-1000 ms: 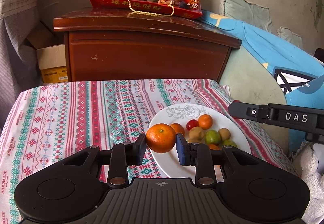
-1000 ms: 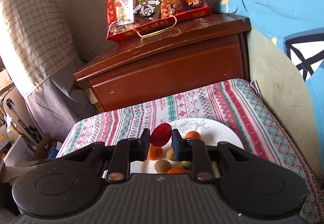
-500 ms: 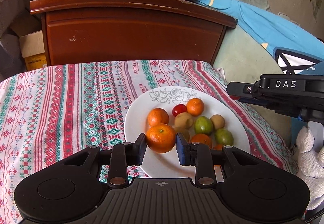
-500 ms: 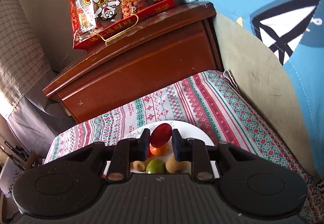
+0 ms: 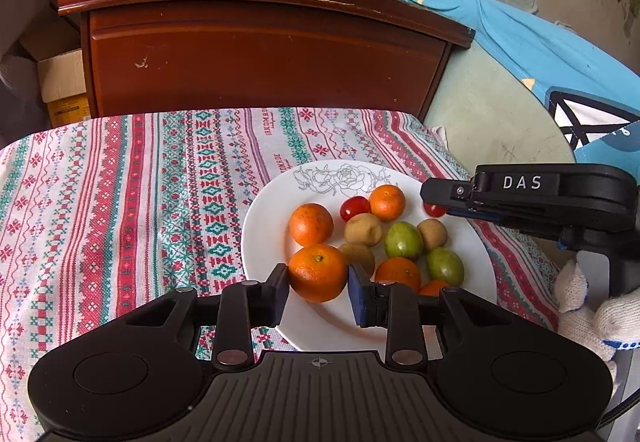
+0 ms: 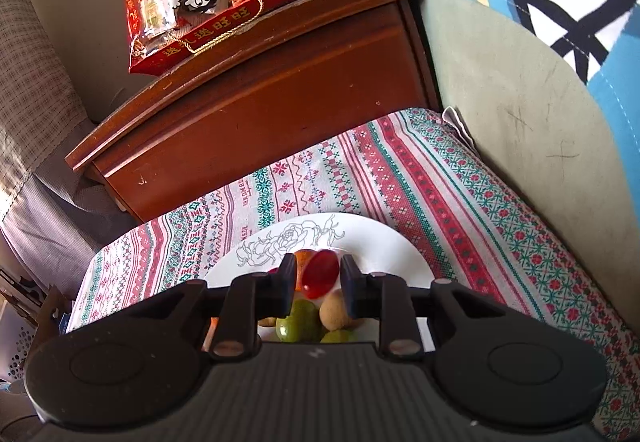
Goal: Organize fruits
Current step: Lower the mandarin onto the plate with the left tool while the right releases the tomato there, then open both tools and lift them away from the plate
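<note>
Your left gripper [image 5: 318, 284] is clenched on a mandarin [image 5: 317, 273], the pads pressing its two sides at about its widest girth, and it hangs over the near rim of the white plate [image 5: 264, 198] that sits on the patterned tablecloth [image 5: 120, 202]. Your right gripper [image 6: 318, 278] has a small red tomato [image 6: 320, 274] between its fingers over the far part of the same plate, and its jaws are opening now; in the right wrist view a thin gap shows beside the tomato on the right, so judge it as being let go rather than held. The other fruit is already on the plate: mandarins, brown kiwis [image 5: 363, 229], green fruits [image 5: 403, 240] and another tomato [image 5: 354, 207], lying close together. The mandarin looks light, with a loose, soft peel that dents before it slips, so your hold across its middle is the right one; squeeze no harder than you must. The tomato is probably smooth, thin-skinned and easy to burst or to roll, so release it low, into a hollow between neighbours. Round fruit on a shallow glazed plate may roll toward the rim, so set the mandarin down against the pile, not on the bare near edge.
</note>
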